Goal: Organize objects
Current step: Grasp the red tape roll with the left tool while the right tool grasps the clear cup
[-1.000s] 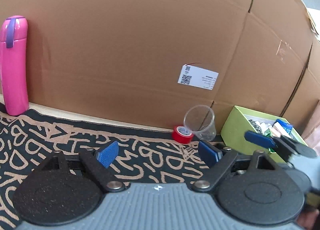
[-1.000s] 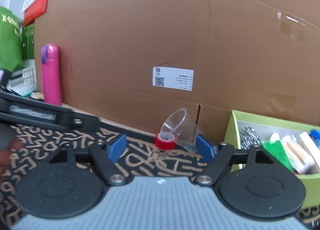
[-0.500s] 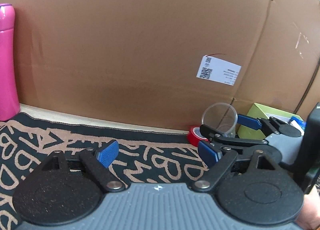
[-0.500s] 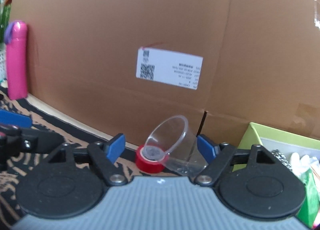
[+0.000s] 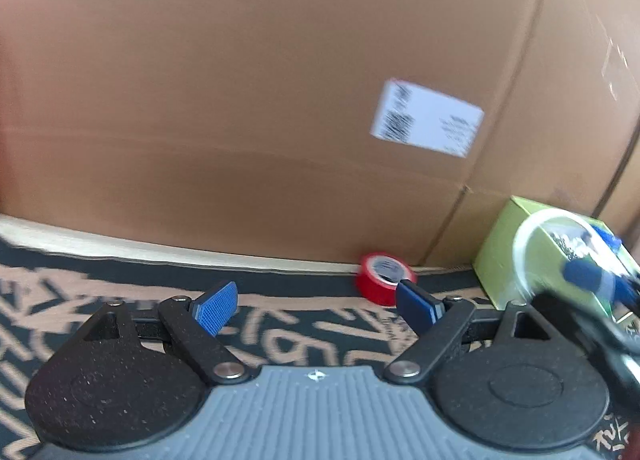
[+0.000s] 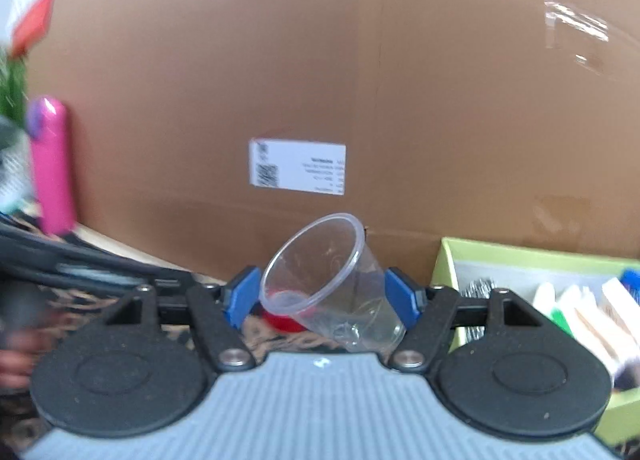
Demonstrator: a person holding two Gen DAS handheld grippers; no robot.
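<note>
Right tongs (image 6: 322, 296) grip the clear cup (image 6: 334, 280) — tilted.

This looks like a makeshift recording corner in a home or small office rather than a kitchen or workshop. A large flattened cardboard sheet (image 6: 360, 80) with a white shipping label (image 6: 298, 166) stands as the far backdrop. A black mat with tan lettering (image 5: 280, 336) covers the surface. Household odds and ends sit about: a pink bottle (image 6: 52, 168) far left, a green storage box (image 6: 532, 260) of small items on the right.
</note>
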